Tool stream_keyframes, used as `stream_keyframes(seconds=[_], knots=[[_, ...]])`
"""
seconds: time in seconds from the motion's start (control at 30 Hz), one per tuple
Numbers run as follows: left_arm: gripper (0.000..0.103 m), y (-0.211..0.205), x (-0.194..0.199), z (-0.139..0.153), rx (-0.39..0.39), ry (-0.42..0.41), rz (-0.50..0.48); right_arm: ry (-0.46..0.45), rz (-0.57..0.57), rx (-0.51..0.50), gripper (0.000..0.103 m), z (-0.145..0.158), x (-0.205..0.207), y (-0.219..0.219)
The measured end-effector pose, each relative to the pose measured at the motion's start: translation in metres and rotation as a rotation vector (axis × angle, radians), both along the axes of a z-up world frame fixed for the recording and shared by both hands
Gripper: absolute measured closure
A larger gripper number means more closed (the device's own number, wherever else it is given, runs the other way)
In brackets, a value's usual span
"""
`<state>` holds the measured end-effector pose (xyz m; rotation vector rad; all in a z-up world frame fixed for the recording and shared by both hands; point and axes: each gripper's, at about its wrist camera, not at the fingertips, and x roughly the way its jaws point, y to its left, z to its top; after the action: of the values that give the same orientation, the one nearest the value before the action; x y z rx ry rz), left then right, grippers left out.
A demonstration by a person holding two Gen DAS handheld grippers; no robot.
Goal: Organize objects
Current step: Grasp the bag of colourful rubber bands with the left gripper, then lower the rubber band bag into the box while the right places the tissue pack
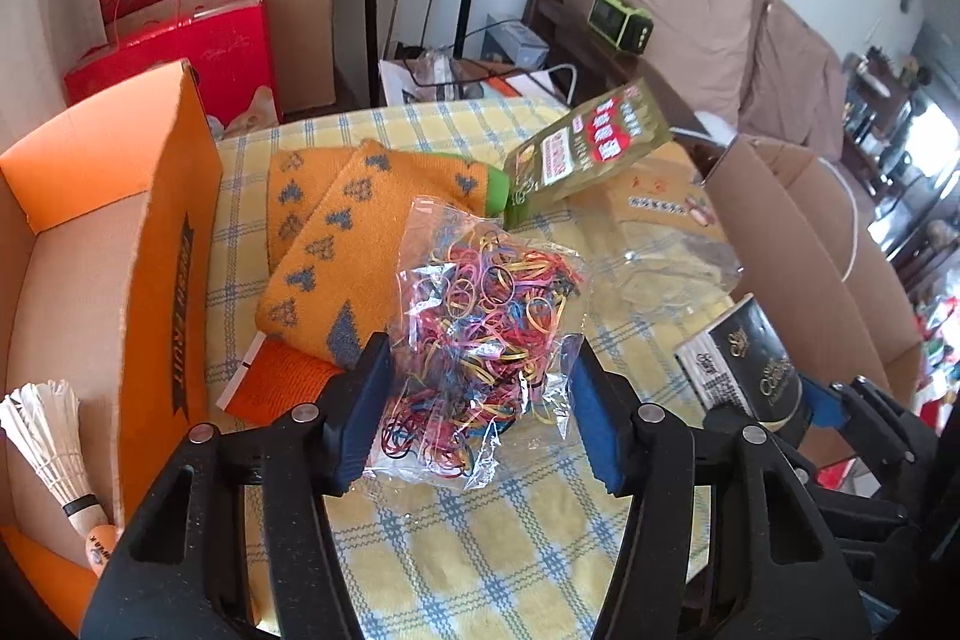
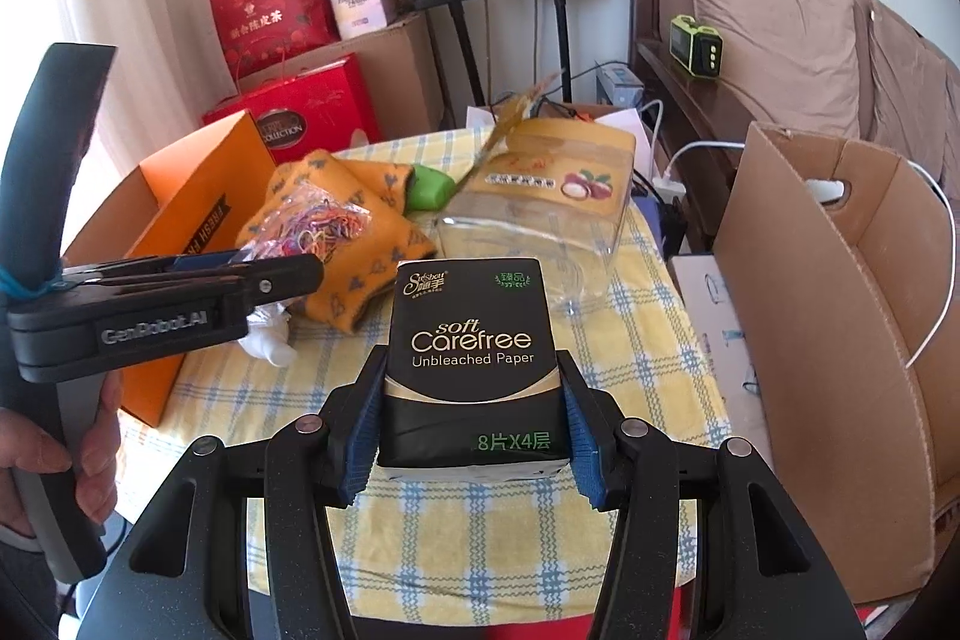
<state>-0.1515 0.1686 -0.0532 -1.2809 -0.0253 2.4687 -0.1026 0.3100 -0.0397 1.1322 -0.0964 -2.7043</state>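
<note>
Rubber bands: a clear bag of coloured rubber bands point(image 1: 480, 322) lies on the checked tablecloth point(image 1: 480, 550) — its lower half sits between the jaws of the left gripper point(image 1: 480, 418).
Left jaws: half closed around the bag; both pads seem to meet the plastic, so I judge the grip is just taken.
Tissue pack: the black tissue pack point(image 2: 474, 364) is clamped upright in the right gripper point(image 2: 474, 436), lifted ready for sorting.
Orange box: the orange box point(image 1: 174, 232) stands open at 9 o'clock from the bag — probably the place for small things, since a shuttlecock point(image 1: 51, 442) already lies inside.
Brown box: the brown box point(image 2: 840, 316) waits at 3 o'clock.
</note>
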Motion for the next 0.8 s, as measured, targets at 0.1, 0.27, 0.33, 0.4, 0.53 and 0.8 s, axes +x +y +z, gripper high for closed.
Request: stream_keyframes(seconds=[0.1, 0.27, 0.33, 0.4, 0.53, 0.8], knots=[[0.049, -0.009, 0.006, 0.017, 0.033, 0.021, 0.003, 0.010, 0.003, 0.000, 0.050, 0.008, 0.001, -0.003], [0.049, -0.030, 0.017, 0.045, 0.060, 0.057, 0.015, 0.030, 0.020, 0.004, 0.050, 0.024, 0.002, -0.013], [0.049, -0.039, 0.021, 0.053, 0.062, 0.068, 0.024, 0.036, 0.030, 0.006, 0.050, 0.029, 0.002, -0.020], [0.049, -0.049, 0.025, 0.059, 0.059, 0.079, 0.036, 0.041, 0.043, 0.002, 0.050, 0.035, 0.001, -0.026], [0.049, -0.073, 0.032, 0.067, 0.060, 0.095, 0.068, 0.056, 0.078, -0.002, 0.050, 0.048, -0.001, -0.045], [0.049, -0.127, 0.047, 0.078, 0.034, 0.128, 0.151, 0.078, 0.165, -0.015, 0.050, 0.067, -0.005, -0.093]])
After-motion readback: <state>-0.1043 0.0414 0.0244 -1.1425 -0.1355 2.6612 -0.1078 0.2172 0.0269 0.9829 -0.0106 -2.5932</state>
